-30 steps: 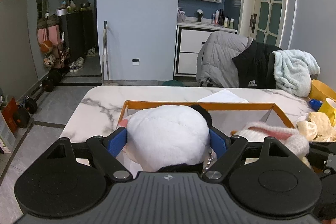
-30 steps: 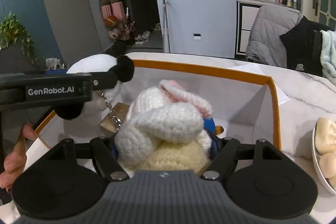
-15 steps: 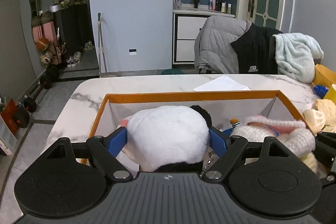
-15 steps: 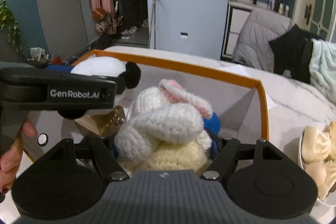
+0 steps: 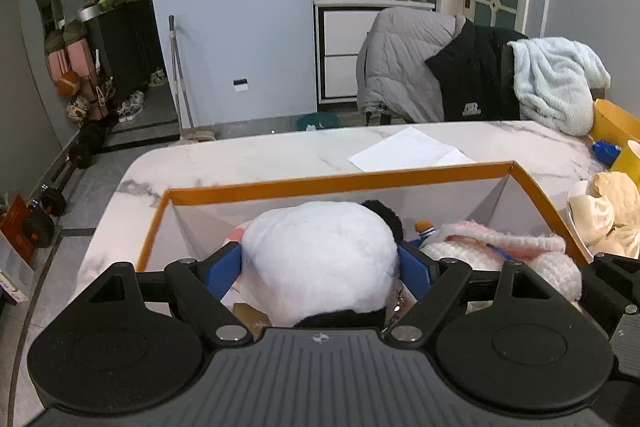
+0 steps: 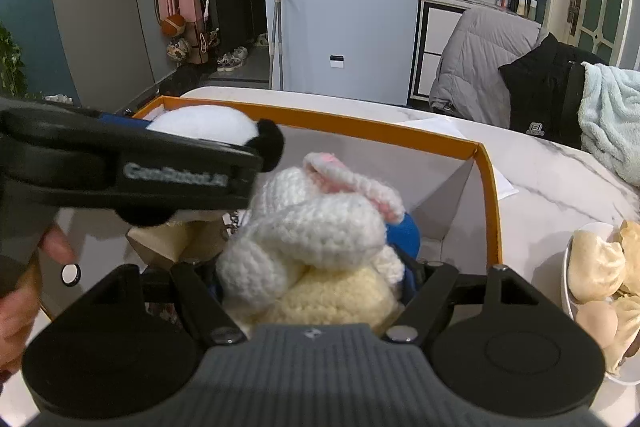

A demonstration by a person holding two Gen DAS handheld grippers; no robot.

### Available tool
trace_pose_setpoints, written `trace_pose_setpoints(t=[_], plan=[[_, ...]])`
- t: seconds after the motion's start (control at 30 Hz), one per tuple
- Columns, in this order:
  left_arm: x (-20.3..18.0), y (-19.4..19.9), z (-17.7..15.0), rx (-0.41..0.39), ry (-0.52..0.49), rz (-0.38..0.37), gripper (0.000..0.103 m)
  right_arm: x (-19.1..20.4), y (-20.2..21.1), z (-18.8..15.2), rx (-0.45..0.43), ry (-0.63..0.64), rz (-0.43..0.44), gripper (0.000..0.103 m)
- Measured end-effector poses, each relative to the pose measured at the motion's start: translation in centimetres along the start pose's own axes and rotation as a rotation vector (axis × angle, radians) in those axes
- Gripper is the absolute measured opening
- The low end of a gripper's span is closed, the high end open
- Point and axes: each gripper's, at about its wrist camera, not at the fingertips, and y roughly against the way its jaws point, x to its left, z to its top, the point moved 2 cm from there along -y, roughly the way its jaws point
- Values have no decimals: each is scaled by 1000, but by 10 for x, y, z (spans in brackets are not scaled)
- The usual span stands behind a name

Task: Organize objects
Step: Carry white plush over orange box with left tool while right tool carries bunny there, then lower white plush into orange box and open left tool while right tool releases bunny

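A white plush panda point(image 5: 320, 259) with black ears sits between the blue pads of my left gripper point(image 5: 320, 267), which is shut on it over the orange-rimmed box point(image 5: 340, 183). The same panda point(image 6: 204, 125) shows in the right wrist view behind the left gripper's black body. My right gripper point(image 6: 312, 283) is shut on a crocheted white and cream bunny point(image 6: 316, 235) with pink-lined ears, held inside the box point(image 6: 486, 187). From the left wrist view the bunny point(image 5: 500, 251) lies just right of the panda. A metal keychain hangs under the panda.
The box stands on a white marble table point(image 5: 280, 155) with a sheet of paper point(image 5: 408, 149) behind it. A plate of buns point(image 6: 600, 267) sits to the right of the box. Chairs draped with jackets point(image 5: 440, 67) and a blue towel stand beyond. A person's fingers point(image 6: 56, 247) show at left.
The left gripper has carried the panda further over the box, so more of the box's inside now shows. The right gripper with the bunny has hardly moved.
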Motion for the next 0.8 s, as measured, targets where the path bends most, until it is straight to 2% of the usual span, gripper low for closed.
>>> trace_pose_setpoints(t=[0.4, 0.8], plan=[[-11, -10, 3, 17, -25, 23, 96, -1, -6, 1, 37, 3, -18, 78], [-15, -17, 4, 16, -37, 33, 96, 5, -8, -3, 33, 34, -51, 78]])
